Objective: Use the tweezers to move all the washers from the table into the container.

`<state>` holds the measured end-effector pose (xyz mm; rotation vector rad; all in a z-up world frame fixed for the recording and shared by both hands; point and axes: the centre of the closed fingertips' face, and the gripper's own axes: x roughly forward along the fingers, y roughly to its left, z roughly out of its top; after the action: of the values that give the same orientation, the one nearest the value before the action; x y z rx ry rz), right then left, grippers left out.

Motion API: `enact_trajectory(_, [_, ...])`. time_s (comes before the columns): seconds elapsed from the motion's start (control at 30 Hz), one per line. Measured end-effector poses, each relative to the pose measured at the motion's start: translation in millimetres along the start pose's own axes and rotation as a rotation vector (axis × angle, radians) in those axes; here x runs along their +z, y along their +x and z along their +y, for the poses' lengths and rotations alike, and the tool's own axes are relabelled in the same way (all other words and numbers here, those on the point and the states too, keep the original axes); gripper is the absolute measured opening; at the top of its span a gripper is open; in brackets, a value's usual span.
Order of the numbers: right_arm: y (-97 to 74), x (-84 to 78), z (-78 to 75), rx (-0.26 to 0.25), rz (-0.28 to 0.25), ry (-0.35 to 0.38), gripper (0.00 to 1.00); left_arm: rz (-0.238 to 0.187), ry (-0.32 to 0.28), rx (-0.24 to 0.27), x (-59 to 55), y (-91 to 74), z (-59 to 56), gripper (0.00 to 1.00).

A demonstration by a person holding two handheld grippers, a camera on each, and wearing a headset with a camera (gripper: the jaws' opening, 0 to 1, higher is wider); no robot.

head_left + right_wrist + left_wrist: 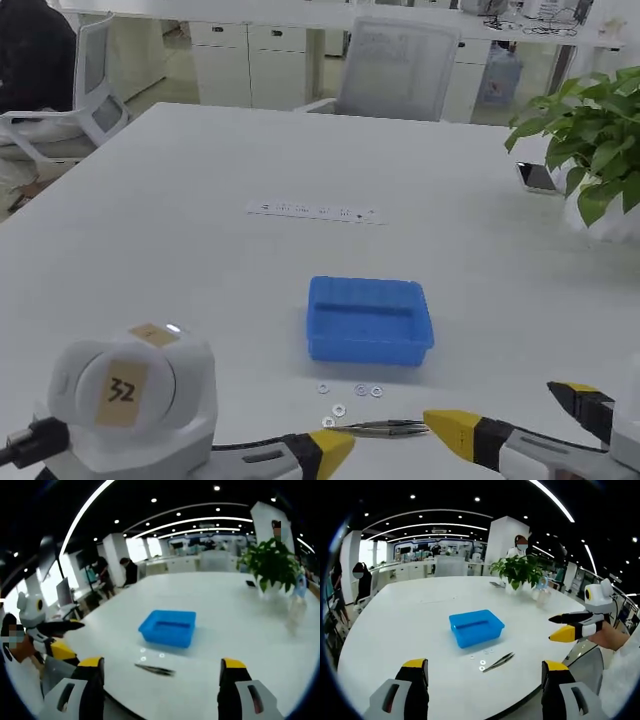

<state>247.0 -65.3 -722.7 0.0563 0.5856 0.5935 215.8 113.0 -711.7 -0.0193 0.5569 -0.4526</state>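
Observation:
A blue container (370, 320) (476, 626) (168, 626) stands open on the white table (200, 250). Several small washers (339, 410) (482, 661) (143, 657) lie loose just in front of it. Metal tweezers (385, 428) (499, 661) (155, 669) lie flat on the table beside the washers, untouched. My left gripper (484, 666) is open and holds nothing; one of its fingertips (332, 447) sits left of the tweezers. My right gripper (505, 410) (161, 663) is open too, just right of the tweezers, with nothing between its fingers.
A potted plant (590, 150) and a phone (537, 177) sit at the table's far right. A thin printed strip (315, 211) lies beyond the container. Office chairs (395, 70) stand at the far edge and on the left. The near table edge runs under both grippers.

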Motion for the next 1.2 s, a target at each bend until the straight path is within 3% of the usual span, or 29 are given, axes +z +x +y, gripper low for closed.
enact_trajectory(0.23, [1.7,1.4,0.7,0.001,-0.002,-0.013,0.95,-0.009,0.015,0.013,2.9,-0.3,2.5,0.96])
enact_trajectory(0.73, [7.5,-5.2,0.2,0.001,0.025,-0.018,0.95,0.013,0.008,0.028,-2.7,9.2,11.0,0.97])
enact_trajectory(0.87, [6.8,-3.3,-1.0,-0.009,0.005,-0.025,0.93,0.015,0.005,0.026,-3.1,13.4,12.0,0.96])
enact_trajectory(1.2, [12.4,-14.6,-7.0,-0.023,0.042,-0.007,0.90,0.043,0.051,-0.013,-7.7,33.1,13.6,0.78])
